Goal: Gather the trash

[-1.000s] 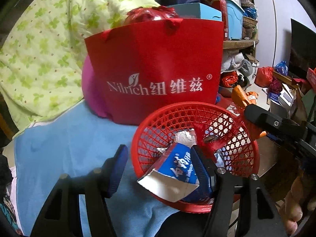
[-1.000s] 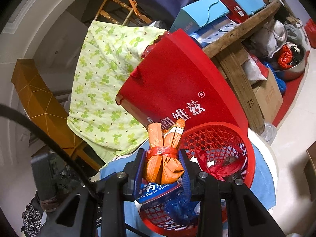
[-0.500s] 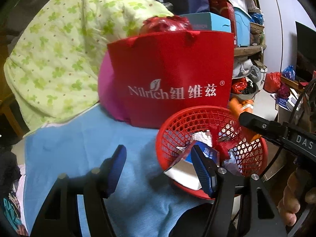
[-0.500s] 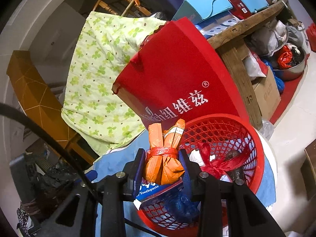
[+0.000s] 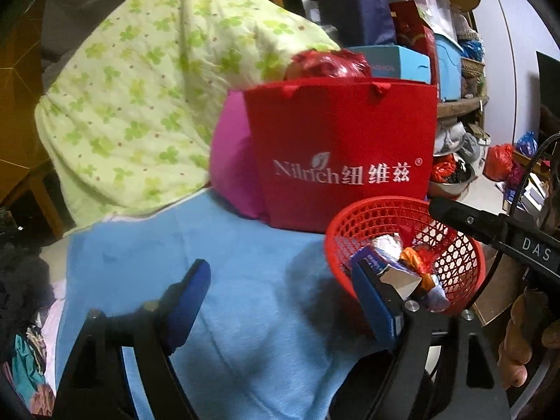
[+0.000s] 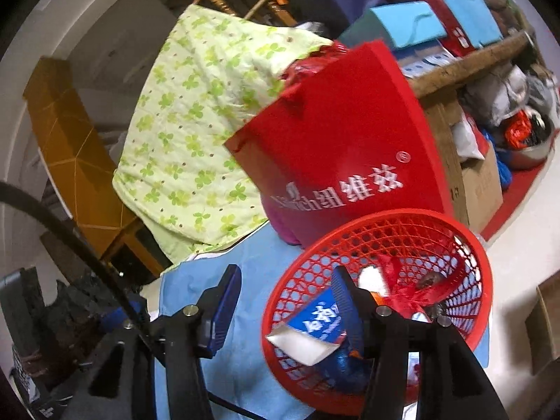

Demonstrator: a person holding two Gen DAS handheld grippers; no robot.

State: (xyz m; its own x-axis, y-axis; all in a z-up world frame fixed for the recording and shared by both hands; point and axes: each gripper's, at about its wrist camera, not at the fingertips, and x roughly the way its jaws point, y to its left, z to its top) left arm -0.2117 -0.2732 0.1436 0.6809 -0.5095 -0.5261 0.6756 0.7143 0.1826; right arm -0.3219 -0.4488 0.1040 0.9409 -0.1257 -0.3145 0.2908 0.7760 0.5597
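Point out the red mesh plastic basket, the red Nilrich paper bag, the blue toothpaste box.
red mesh plastic basket (image 6: 469,245), right wrist view, far rim.
red Nilrich paper bag (image 5: 343,129), left wrist view, front face.
blue toothpaste box (image 6: 320,318), right wrist view, printed side.

Red basket (image 5: 465,245): glossy openwork plastic. Blue cloth (image 5: 224,280) beneath it: soft, matt fabric. Red Nilrich bag (image 5: 343,133) behind the basket: matt, smooth, printed white. Green-patterned quilt (image 5: 147,105) behind the basket: matt, puckered cloth.

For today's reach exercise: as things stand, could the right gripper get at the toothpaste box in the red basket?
Probably yes. The right gripper is open and empty, and the toothpaste box lies on top at the red basket rim beside it, with nothing covering it.
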